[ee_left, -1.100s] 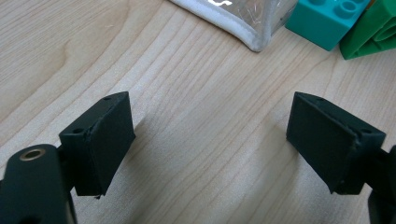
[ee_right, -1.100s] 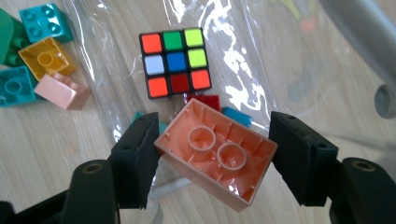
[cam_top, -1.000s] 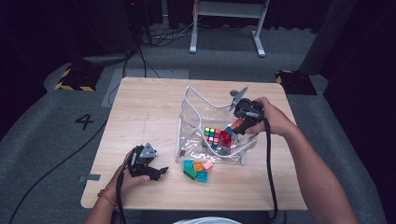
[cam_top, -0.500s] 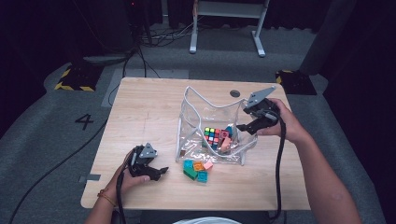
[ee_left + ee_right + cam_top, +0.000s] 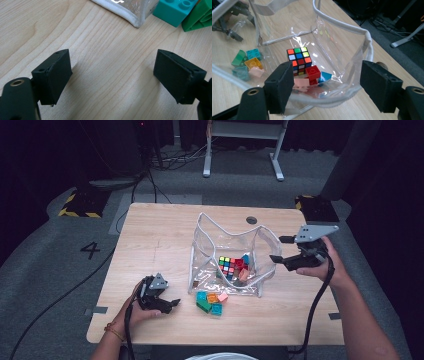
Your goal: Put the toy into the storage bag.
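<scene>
The right tongs (image 5: 283, 248) hang just off the right wall of the clear pouch (image 5: 260, 270), and their jaws have just been opening; they stand wide now with nothing between the pads. From their own camera the pouch's white rim runs across right in front of the two black pads.

The pouch stands open at the middle of the tabletop (image 5: 160, 235). Inside it, on the bottom, lies a puzzle cube (image 5: 299, 60), with a red brick (image 5: 313, 72), a pink brick (image 5: 301, 82) and a blue one (image 5: 325, 76) crowded beside it.

Outside, near the front wall of the pouch, a small heap of loose bricks (image 5: 210, 302) in teal, orange, pink and green lies on the wood.

The left tongs (image 5: 172, 304) rest low at the near left, well apart from the pouch, jaws spread wide and empty over bare wood. They seem to touch the tabletop, though I cannot be sure from here.
</scene>
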{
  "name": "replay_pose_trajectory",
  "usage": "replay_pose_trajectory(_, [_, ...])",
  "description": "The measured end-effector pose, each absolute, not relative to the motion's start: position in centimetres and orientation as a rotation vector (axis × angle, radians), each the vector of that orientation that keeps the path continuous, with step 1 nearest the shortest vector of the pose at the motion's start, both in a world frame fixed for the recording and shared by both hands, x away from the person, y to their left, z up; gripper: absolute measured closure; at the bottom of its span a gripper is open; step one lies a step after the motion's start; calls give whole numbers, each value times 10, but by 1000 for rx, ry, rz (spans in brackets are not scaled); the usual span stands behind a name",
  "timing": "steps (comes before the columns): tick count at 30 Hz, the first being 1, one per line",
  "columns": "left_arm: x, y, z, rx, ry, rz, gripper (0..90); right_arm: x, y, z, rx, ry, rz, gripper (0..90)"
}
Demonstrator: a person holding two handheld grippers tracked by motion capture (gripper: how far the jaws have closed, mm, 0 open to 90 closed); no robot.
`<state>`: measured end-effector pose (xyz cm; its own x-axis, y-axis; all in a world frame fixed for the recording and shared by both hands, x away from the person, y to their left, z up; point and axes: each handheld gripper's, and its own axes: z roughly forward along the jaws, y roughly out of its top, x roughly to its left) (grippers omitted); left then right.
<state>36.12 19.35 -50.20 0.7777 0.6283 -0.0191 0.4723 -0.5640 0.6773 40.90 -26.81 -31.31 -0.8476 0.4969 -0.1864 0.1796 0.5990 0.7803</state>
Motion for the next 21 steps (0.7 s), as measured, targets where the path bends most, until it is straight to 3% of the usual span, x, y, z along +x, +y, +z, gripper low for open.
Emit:
replay_pose_trajectory(7, [361, 193, -502, 2276, 814, 294, 150, 388, -292, -320, 570, 2385, 1206, 275])
replay_pose_trajectory(21, [361, 193, -502, 2276, 814, 294, 150, 361, -305, -391, 623, 2453, 1204, 300])
